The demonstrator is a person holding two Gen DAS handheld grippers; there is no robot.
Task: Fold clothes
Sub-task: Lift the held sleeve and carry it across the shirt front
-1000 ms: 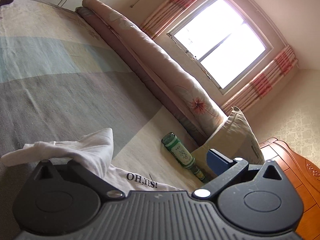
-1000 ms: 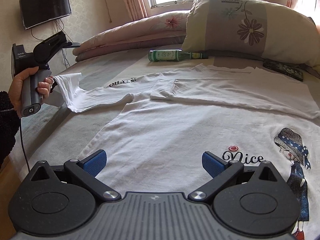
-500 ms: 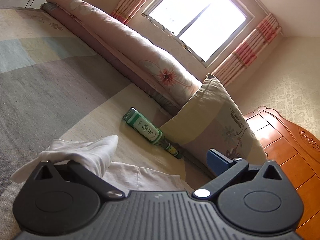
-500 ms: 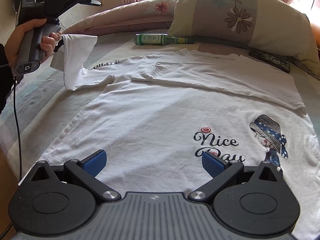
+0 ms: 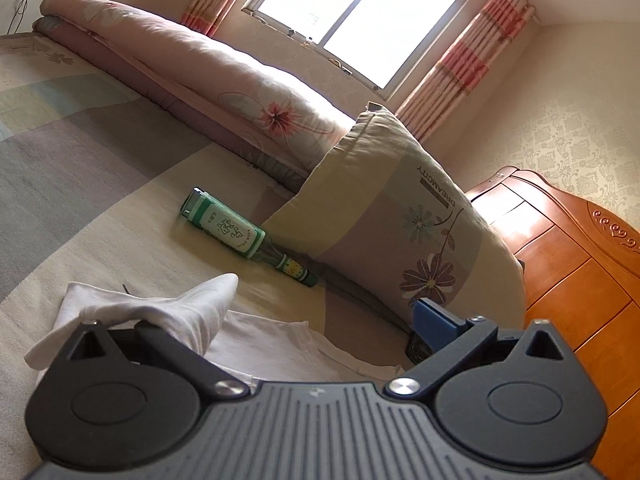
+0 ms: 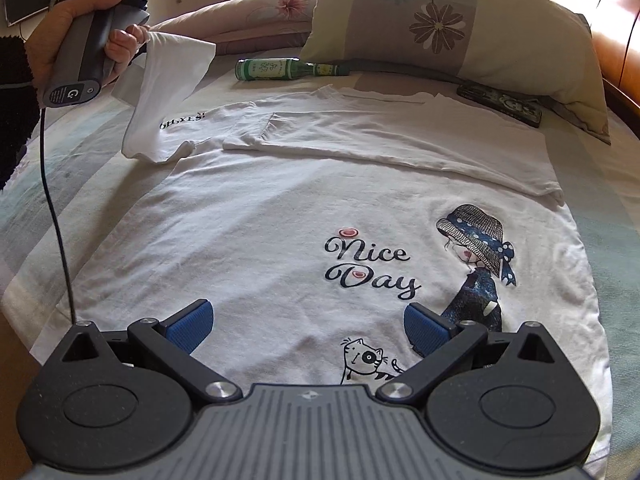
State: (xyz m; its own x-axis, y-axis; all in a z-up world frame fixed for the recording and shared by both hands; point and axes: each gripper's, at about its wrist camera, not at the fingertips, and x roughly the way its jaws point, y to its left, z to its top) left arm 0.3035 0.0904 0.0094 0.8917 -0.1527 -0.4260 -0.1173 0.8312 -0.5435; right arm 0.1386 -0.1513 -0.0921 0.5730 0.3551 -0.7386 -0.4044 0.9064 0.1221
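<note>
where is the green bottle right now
In the right wrist view the green bottle lies on its side on the bed, upper centre, just beyond the white shirt, neck toward the pillow.

White cotton sleeve (image 5: 168,312) drapes over the left gripper's (image 5: 296,320) left finger; a green glass bottle (image 5: 244,236) lies ahead, beside a floral pillow (image 5: 400,232).

bottle (image 6: 280,69) green, lying on its side on bed (image 5: 80,168), neck toward pillow (image 6: 460,28) | remote (image 6: 502,104) just beside pillow | rolled quilt (image 5: 192,72) under window (image 5: 356,16) | curtains (image 5: 464,76) | wooden headboard (image 5: 568,264)
</note>
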